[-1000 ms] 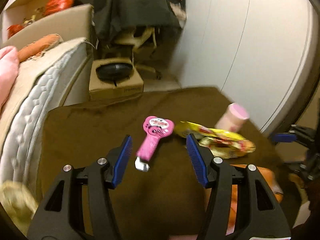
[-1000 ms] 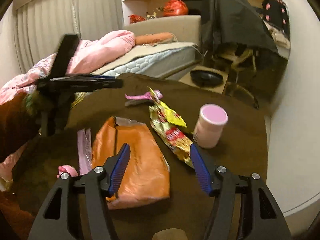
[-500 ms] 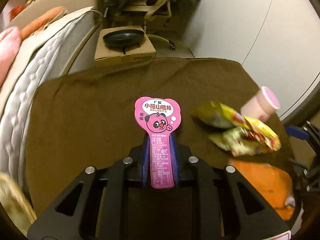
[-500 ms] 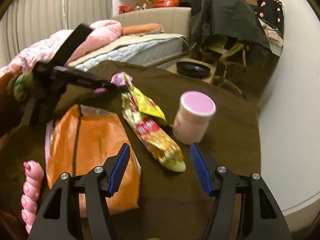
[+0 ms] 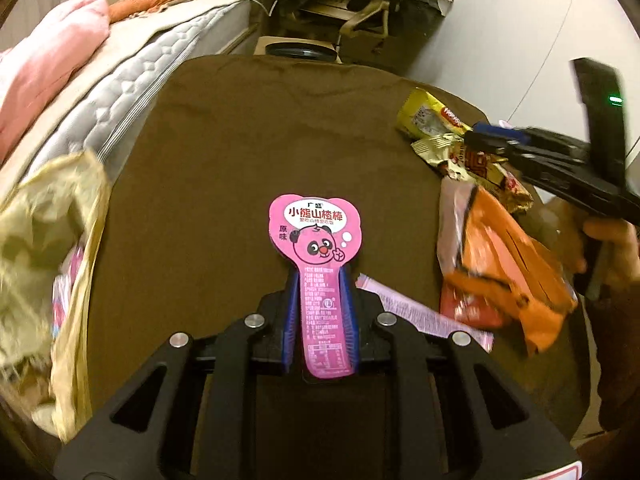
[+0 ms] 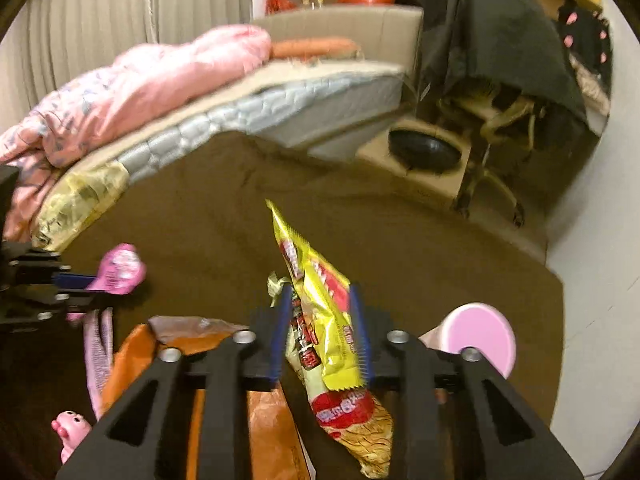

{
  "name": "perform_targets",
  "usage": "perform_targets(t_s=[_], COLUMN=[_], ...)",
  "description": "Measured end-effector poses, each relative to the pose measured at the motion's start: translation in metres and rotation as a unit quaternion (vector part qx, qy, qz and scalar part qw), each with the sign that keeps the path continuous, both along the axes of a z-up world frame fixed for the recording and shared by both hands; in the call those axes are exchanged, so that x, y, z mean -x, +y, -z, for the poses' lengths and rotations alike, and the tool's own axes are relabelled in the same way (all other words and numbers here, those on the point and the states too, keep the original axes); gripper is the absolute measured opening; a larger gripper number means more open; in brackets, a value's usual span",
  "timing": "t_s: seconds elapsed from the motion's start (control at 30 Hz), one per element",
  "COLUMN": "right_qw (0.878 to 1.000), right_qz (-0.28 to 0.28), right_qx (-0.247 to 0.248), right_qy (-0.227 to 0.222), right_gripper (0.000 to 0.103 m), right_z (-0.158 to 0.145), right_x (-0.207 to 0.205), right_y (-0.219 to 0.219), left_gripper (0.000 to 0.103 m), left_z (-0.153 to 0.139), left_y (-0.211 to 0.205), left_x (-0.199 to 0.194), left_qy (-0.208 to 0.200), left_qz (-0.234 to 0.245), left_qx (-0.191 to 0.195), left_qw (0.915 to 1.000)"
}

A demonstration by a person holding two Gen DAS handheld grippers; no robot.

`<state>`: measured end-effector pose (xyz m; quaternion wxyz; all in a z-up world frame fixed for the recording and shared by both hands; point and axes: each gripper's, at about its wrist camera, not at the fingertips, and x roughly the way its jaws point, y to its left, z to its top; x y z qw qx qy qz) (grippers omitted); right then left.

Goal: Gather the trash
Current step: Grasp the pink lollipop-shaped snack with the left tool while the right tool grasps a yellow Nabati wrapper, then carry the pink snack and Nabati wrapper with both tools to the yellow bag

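Gripping pink bear-print wrapper (image 5: 315, 280) between left gripper (image 5: 318, 320) jaws, above table (image 5: 224, 152) near edge | right gripper (image 6: 320, 336) jaws closing on yellow snack packet (image 6: 320, 312) toward right edge | orange bag (image 5: 504, 272) lies beside.

The left gripper (image 5: 319, 320) clamps the stem of the bear-printed snack packet (image 5: 316, 236) above the cloth-covered table (image 5: 240, 160). To its right the right gripper (image 6: 320, 332), jaws closing, pinches the noodle wrapper (image 6: 320, 300). An orange bag (image 5: 508, 276) lies under and between them, a flat strip wrapper (image 5: 424, 316) just left of it. A lidded cup (image 6: 480, 336) sits right of the noodle wrapper. A crumpled plastic bag (image 5: 44, 240) hangs at the table's left edge, beside the bed (image 6: 260, 100). Behind the table a robot vacuum (image 6: 424, 152) rests on a cardboard box (image 6: 436, 190)
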<state>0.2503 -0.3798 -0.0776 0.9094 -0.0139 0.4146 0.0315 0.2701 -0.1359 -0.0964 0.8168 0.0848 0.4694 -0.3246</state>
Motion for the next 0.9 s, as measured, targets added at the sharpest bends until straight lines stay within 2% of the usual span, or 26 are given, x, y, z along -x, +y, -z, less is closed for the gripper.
perform_targets(t_s=[0.17, 0.5, 0.57, 0.63, 0.7, 0.77, 0.9], right_qw=[1.000, 0.999, 0.999, 0.999, 0.999, 0.999, 0.998], right_qz=[-0.003, -0.013, -0.014, -0.009, 0.003, 0.014, 0.027], right_qx=[-0.026, -0.029, -0.025, -0.025, -0.025, -0.028, -0.047], right_qy=[-0.003, -0.037, -0.037, -0.037, -0.039, -0.041, -0.045], right_gripper=[0.014, 0.014, 0.014, 0.014, 0.014, 0.014, 0.014], right_z=[-0.007, -0.050, -0.051, -0.049, -0.046, -0.042, -0.037], right_x=[0.017, 0.076, 0.087, 0.095, 0.103, 0.111, 0.123], right_y=[0.007, 0.029, 0.033, 0.033, 0.032, 0.030, 0.026], left_gripper=[0.019, 0.020, 0.037, 0.044, 0.046, 0.055, 0.055], left_z=[-0.003, -0.014, -0.015, -0.017, -0.020, -0.021, -0.012], left_y=[0.020, 0.045, 0.045, 0.046, 0.045, 0.039, 0.021], left_x=[0.020, 0.041, 0.044, 0.048, 0.049, 0.047, 0.036], left_qy=[-0.002, 0.000, 0.004, 0.002, -0.003, -0.005, -0.017], left_qz=[-0.009, -0.016, -0.007, -0.002, -0.005, -0.003, -0.019], left_qx=[0.015, 0.047, 0.048, 0.049, 0.049, 0.043, -0.002], left_qw=[0.9998, 0.9988, 0.9988, 0.9988, 0.9988, 0.9991, 0.9997])
